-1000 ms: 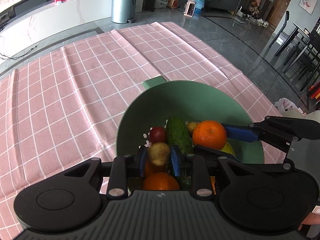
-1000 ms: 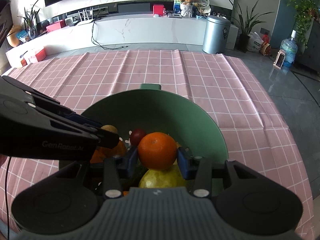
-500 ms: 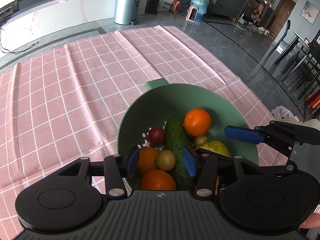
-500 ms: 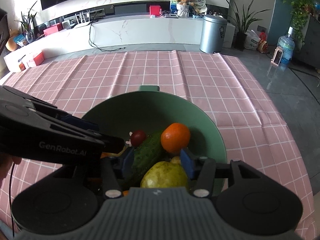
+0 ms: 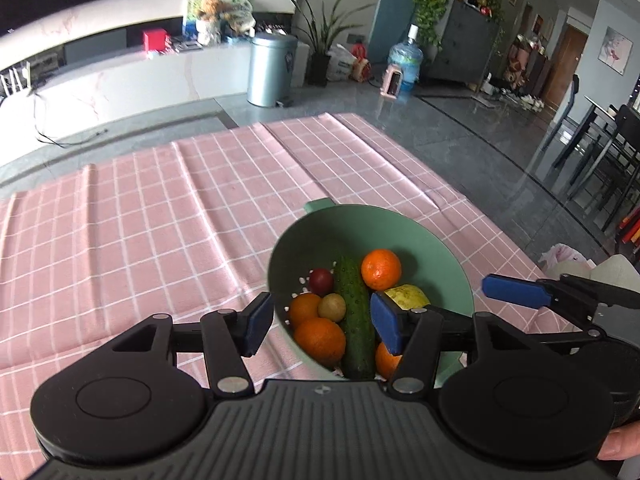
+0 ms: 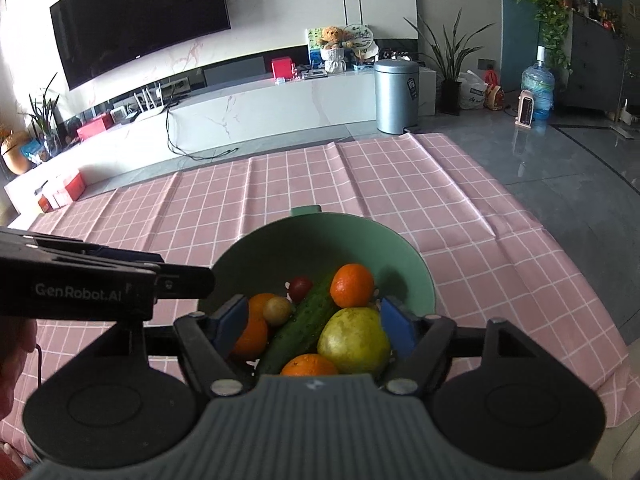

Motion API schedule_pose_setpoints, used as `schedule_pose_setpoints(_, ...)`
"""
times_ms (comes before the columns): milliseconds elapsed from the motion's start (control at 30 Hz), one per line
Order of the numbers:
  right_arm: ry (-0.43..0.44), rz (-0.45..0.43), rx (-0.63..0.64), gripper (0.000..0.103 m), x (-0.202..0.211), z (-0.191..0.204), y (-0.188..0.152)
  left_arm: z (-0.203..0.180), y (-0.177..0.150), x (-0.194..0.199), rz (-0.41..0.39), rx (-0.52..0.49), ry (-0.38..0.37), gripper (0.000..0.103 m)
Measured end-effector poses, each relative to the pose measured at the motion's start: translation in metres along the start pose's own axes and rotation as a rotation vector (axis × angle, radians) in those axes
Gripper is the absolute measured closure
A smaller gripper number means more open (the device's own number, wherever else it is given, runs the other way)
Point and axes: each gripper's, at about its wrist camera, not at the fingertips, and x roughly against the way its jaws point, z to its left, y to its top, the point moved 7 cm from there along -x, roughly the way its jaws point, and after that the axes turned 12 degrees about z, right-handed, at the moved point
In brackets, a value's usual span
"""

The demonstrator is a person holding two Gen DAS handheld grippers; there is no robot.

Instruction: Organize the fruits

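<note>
Pink cloth [image 6: 360, 184]: bowl [image 6: 280, 240], four oranges [image 6: 352, 285]

White letters spell "GenRobot.AI" on the black side of the left hand-held gripper [image 6: 192, 280], seen in the right wrist view. That is the only writing that can be read. The grey bin [image 6: 396, 96] by the white wall has a small dark sticker on its front, but the marks on it are too tiny to read. The round fan [image 6: 358, 36] and the picture card behind the teddy bear [image 6: 332, 38] have marks too, and they are too small and blurry to make out. No words can be read in the left wrist view.
</note>
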Motion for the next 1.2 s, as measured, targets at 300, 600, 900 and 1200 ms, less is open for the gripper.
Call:
schedule_pose_setpoints(300, -0.014, -0.117, -0.030, 0.030, 0.047, 0.017, -0.025, -0.001, -0.030, 0.039, -0.105, -0.033, 0.179, 0.037)
schedule_pose_setpoints(600, -0.062, -0.170, 0.000, 0.028, 0.057, 0.031, -0.055, 0.012, -0.062, 0.050, -0.175, 0.051, 0.288, 0.023)
schedule_pose_setpoints(900, -0.046, -0.166, 0.017, 0.023, 0.050, 0.034, -0.073, 0.011, -0.080, 0.041, -0.135, 0.037, 0.339, 0.021)
schedule_pose_setpoints(1200, -0.041, -0.159, 0.028, 0.023, 0.044, 0.036, -0.076, 0.012, -0.090, 0.033, -0.099, 0.036, 0.329, 0.019)
